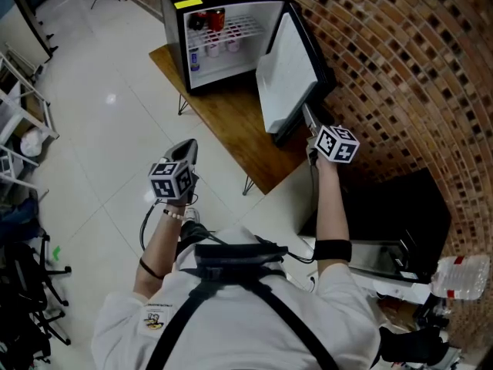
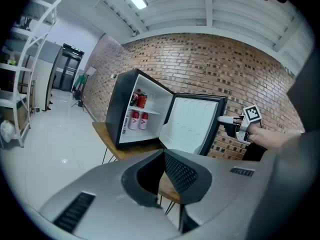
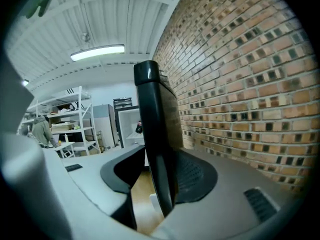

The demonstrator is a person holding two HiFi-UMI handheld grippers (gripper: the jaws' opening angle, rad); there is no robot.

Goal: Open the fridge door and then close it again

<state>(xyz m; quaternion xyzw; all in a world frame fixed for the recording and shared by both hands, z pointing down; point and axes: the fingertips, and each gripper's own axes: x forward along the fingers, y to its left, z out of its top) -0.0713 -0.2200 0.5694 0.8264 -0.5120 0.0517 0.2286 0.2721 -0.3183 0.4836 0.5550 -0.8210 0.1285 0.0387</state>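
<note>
**Head view.** The fridge (image 1: 173, 29) stands on a wooden table (image 1: 231, 129) in the upper middle of the frame. Its door (image 1: 289, 75) is swung wide to the right, white lining facing left, and its long axis runs up and down the hinge side. The right gripper (image 1: 308, 118) reaches up from lower right to the door's free edge, so it is plainly the nearer one. The left gripper (image 1: 186, 146) hangs at centre left over the floor, well apart from the fridge. Inside the cabinet, red cans (image 1: 208, 19) sit on the upper shelf and pale-topped cans (image 1: 219, 48) stand on the lower one.

**Left gripper view.** This claw's jaws are pressed together with nothing between them. The open fridge lies beyond them at centre, with the door angled right. The right gripper comes in from the right edge of the frame at the door's outer rim.

**Right gripper view.** The door's black edge rises upright through the centre, straight between the jaws. The jaws stand at a middling width. The right pad lies close against the door's outer face, while a sliver of table shows between the left pad and the door, so I judge the grip not yet firm. A brick wall (image 3: 240, 84) fills the right of the frame. Closing the door would mean swinging this edge leftward in frame, toward the cabinet.
</note>
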